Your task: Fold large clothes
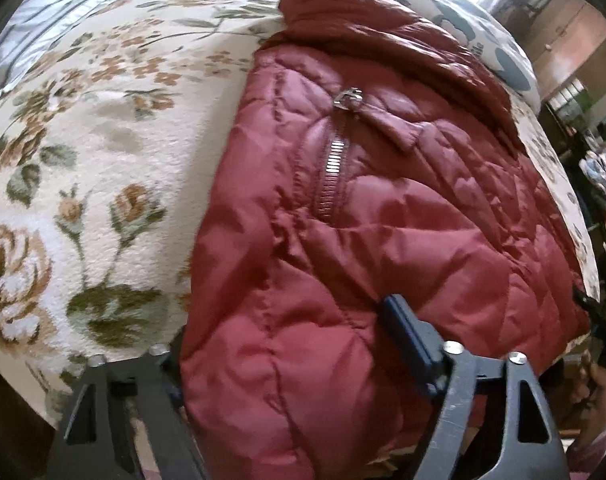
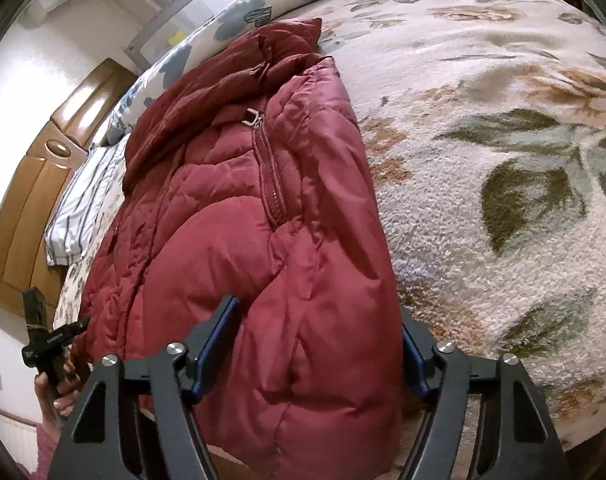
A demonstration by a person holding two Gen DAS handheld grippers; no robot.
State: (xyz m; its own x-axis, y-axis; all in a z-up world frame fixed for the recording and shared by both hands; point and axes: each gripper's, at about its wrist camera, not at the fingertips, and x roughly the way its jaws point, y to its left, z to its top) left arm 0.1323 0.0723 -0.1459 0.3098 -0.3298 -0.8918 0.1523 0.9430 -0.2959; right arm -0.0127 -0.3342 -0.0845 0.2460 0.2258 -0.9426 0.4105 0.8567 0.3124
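Jacket (image 1: 363, 240) lies folded on the bed (image 1: 115, 152), a red quilted one, and the near edge of it bulges up between the fingers of both your grippers. In the left wrist view it fills the picture from 6 o'clock up to 1 o'clock, with the collar at 12 o'clock and the zipper (image 1: 335, 172) near the middle. Your left gripper (image 1: 287, 344) stands over the near hem: the right finger (image 1: 407, 332) presses its blue pad against the fabric, while the left finger is hidden behind the bulge, so you cannot tell whether it is clenched on the cloth or only around it. In the right wrist view your right gripper (image 2: 319, 344) holds the jacket's thick fold between its two blue pads (image 2: 219, 344), which touch the fabric on both sides; it is grasping the jacket. At 8 o'clock in that view your left hand (image 2: 57, 388) holds the other tool. The pillow (image 2: 83, 204) with stripes lies at 9 o'clock, near the wooden headboard (image 2: 27, 208).
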